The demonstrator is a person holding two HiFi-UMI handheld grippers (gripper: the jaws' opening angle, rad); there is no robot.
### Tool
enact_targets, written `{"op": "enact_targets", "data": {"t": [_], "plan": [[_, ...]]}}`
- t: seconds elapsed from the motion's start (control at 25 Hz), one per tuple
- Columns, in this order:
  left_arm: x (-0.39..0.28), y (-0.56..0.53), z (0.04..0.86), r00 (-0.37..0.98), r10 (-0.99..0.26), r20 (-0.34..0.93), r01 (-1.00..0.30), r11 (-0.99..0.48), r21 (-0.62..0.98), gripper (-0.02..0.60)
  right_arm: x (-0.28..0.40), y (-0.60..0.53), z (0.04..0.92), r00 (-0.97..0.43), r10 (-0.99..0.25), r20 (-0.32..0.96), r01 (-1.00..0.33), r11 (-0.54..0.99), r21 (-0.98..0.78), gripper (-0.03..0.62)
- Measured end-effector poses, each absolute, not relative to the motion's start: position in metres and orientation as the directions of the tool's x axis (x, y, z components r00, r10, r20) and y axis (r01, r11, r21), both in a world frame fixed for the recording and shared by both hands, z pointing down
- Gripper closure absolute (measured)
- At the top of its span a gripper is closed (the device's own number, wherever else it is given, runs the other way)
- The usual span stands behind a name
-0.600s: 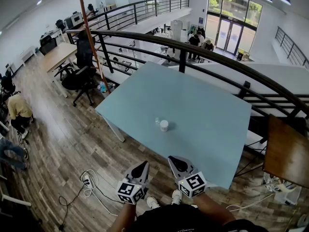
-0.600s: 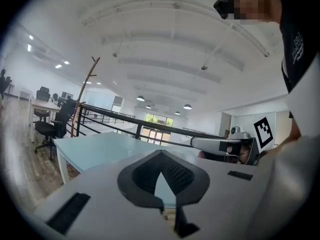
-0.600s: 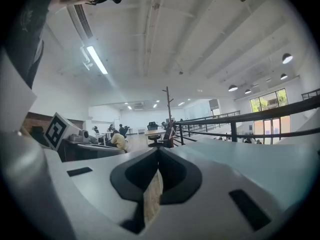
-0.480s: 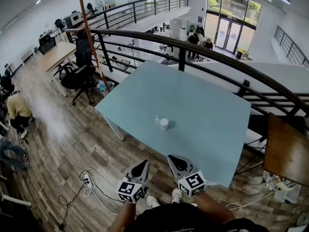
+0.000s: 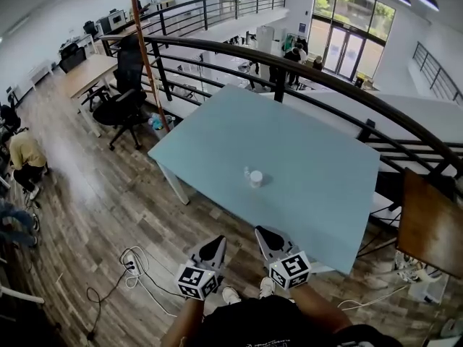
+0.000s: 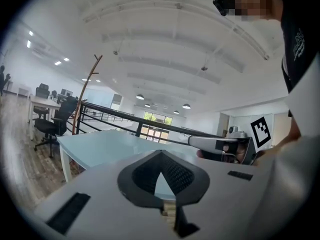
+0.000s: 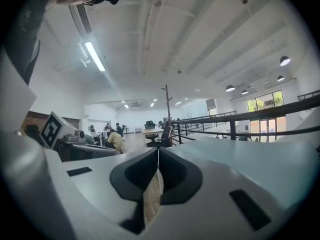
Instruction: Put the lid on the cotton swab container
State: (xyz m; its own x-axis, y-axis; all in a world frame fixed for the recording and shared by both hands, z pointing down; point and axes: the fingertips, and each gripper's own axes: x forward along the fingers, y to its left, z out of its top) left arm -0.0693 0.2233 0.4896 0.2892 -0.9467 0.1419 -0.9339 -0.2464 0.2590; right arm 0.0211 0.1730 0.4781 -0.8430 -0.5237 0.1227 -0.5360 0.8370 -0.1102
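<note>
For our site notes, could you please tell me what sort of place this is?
Probably an open-plan office, seemingly on an upper level: a desk and office chair stand on the wood floor, a black railing runs behind the table, and tall glass doors show beyond it.

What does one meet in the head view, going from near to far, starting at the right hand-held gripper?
Right hand-held gripper → blue table → small white cylinder → black railing → glass doors.
</note>
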Motion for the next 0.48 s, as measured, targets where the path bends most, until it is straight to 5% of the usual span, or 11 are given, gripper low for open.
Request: {"op": "enact_targets", "data": {"t": [0.48], "plan": [[-0.089, 0.209, 0.504, 0.327, -0.933, 0.151, -0.917, -0.275, 0.288, 0.572, 0.012, 0.162, 0.493, -0.806, -0.567, 0.173, -0.587, 0.803, -0.105, 0.576]]}}
